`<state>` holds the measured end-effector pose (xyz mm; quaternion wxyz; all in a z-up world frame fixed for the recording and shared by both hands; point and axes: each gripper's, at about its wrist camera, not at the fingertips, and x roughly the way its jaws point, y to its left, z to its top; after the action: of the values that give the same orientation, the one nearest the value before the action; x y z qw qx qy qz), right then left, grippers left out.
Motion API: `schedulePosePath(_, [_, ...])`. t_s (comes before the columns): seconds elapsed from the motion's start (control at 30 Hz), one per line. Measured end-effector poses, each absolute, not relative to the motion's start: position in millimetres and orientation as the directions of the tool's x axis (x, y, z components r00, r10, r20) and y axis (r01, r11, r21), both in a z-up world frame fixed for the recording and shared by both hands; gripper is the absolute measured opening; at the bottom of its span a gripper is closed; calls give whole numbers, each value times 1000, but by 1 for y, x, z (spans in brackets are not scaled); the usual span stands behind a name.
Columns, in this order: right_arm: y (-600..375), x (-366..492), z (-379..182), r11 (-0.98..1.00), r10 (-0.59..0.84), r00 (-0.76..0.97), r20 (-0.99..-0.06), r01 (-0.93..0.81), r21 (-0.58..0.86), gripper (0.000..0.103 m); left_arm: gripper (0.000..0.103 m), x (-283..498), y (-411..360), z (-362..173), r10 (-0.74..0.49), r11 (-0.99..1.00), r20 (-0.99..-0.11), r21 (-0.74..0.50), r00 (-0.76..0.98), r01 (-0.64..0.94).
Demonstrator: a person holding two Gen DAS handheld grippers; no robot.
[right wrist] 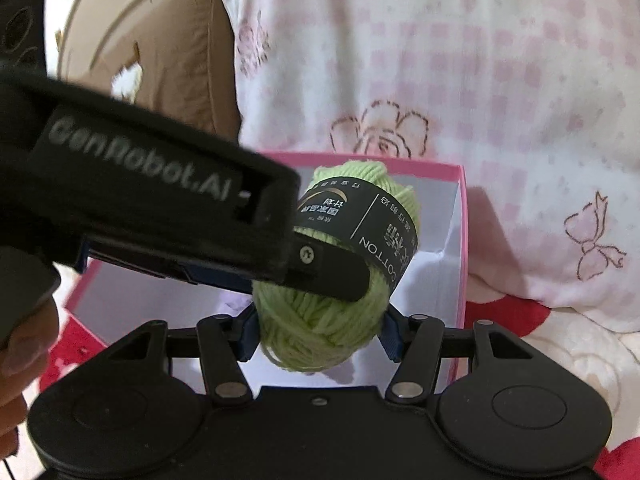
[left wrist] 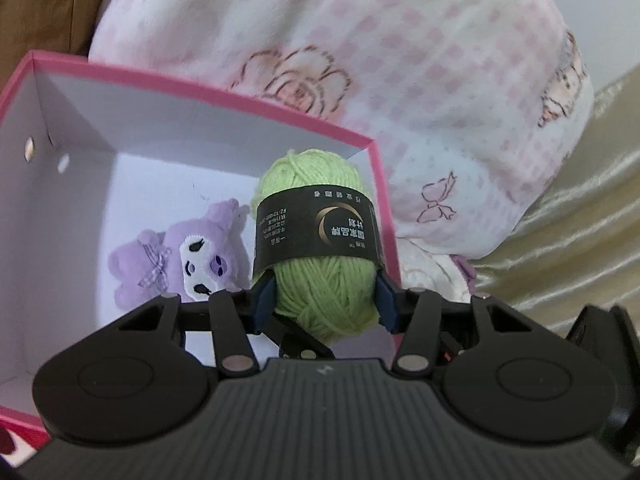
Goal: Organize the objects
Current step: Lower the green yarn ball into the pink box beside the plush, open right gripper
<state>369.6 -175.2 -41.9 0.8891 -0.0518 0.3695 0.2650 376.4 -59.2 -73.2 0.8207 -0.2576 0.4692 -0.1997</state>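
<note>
Green yarn ball, wrapped in a black paper band, held above the open pink box. Both tongs grasp it at once: the left gripper clamps the lower half of the ball between its blue pads, and in the right wrist view the right gripper clamps the same ball from its own side, while the left gripper's finger crosses the frame over the yarn. The ball hangs near the box's right wall, close to its pink rim. The white floor of the box lies open to the left and toward the far corner; a purple plush toy lies on it just left of the ball, partly covered by the left gripper's linkage. Behind the box a pink-checked quilt rises against its far rim, with pale satin fabric to the right. The near wall of the box is cut off by the gripper bodies in both views. The print on the band is too small to read in full. A hand shows blurred at the left edge of the right wrist view.
</note>
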Motion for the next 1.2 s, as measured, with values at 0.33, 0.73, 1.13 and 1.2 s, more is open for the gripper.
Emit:
schedulePosePath(0.33, [-142, 365, -63, 842, 313, 606, -731, -534, -82, 69, 48, 391, -36, -110, -607, 716, -635, -698, 478, -17])
schedulePosePath(0.73, [-151, 362, -64, 833, 346, 527, -777, -554, -5, 68, 47, 396, -42, -123, -588, 739, -672, -672, 450, -36])
schedulePosePath(1.13, [-173, 357, -61, 887, 327, 585, -742, -462, 27, 42, 46, 390, -56, -92, -530, 812, -720, -583, 448, 24])
schedulePosePath(1.2, [-172, 356, -62, 890, 317, 595, -739, -456, 15, 41, 41, 393, -59, -92, -550, 799, -715, -602, 433, 21])
